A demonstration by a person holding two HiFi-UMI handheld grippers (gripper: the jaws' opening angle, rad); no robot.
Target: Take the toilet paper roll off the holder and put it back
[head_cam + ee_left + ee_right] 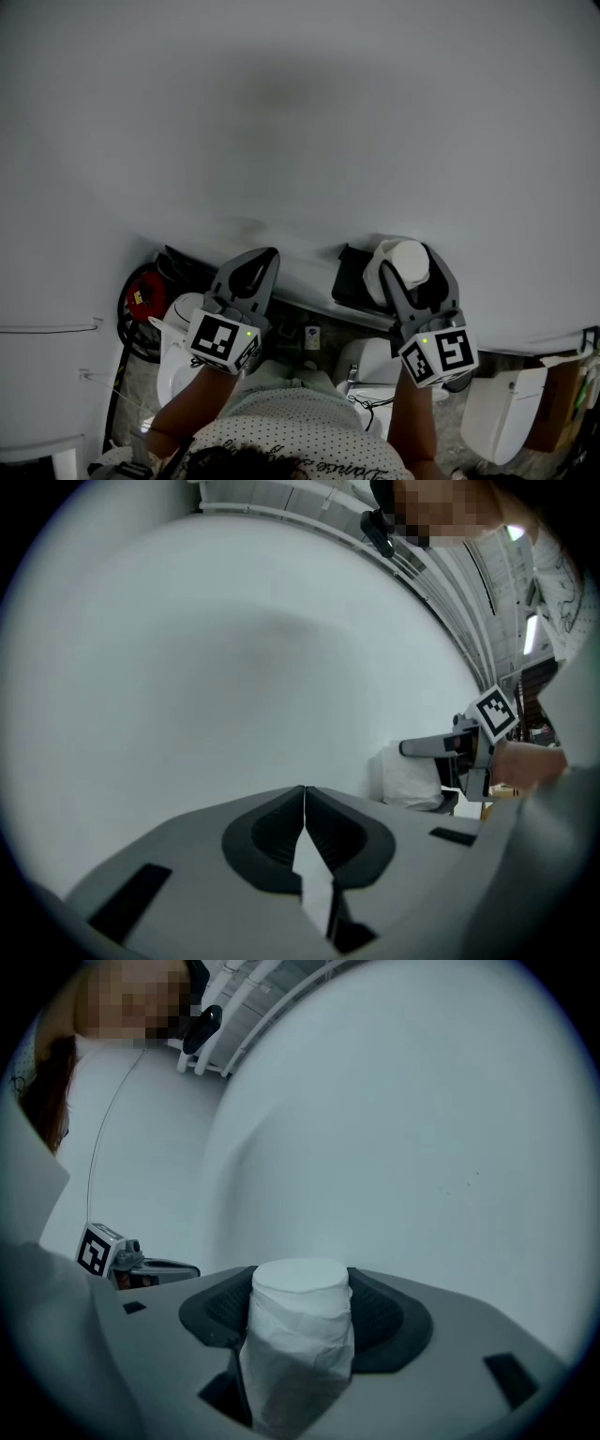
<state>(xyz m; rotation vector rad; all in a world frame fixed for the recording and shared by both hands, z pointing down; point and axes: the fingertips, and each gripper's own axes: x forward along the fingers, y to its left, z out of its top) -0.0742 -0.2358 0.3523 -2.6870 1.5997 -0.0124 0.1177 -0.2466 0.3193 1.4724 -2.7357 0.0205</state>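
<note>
White toilet paper roll [298, 1354] clamped in my right gripper [302, 1281].
Jaws of my left gripper [304, 794] pressed together, nothing between.

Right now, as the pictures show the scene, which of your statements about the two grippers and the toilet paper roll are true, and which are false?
1. The right gripper is shut on the toilet paper roll. True.
2. The left gripper stands wide open. False: its jaws are together, with nothing between them.
3. Both grippers hold the roll. False: only the right gripper holds it; the left gripper is apart from it.
4. The roll is white. True.
</note>
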